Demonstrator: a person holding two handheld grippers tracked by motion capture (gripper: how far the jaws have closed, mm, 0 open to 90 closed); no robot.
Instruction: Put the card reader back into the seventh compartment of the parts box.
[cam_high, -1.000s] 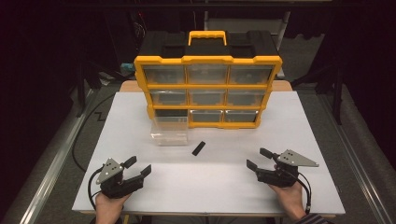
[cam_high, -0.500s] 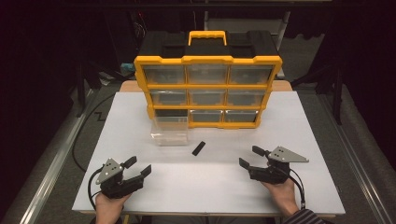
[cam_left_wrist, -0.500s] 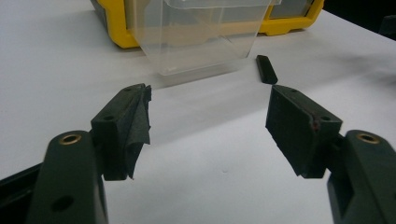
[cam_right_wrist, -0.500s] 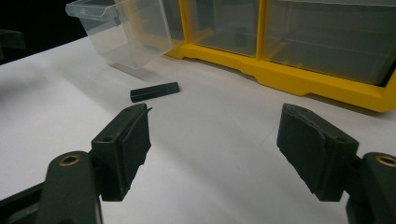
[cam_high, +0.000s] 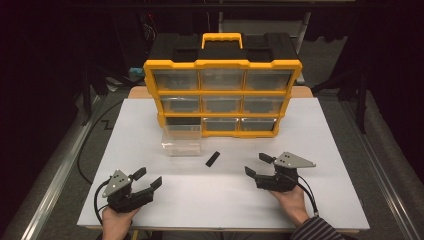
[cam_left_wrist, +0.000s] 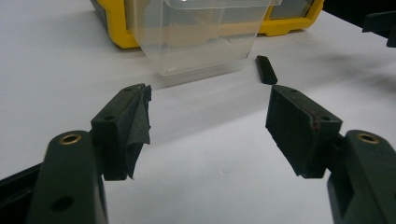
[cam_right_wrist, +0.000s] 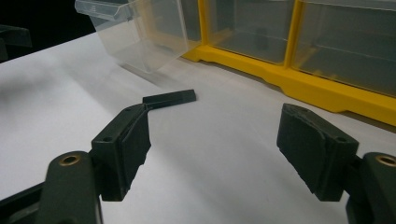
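This looks like a lab or recording workspace: a plain white counter (cam_high: 150, 125) stands in a dark room hung with black curtains (cam_high: 45, 60), with cables (cam_high: 85, 150) trailing over a grey floor (cam_high: 55, 165) and a yellow parts organizer (cam_high: 222, 97) of clear drawers on the counter.

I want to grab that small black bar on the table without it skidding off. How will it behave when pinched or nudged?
The small black bar looks straight and stiff, so it probably won't flop. It lies flat and low on the smooth white table, so it may slide rather than roll. Being thin, it likely weighs little; the open right tongs are nearest.
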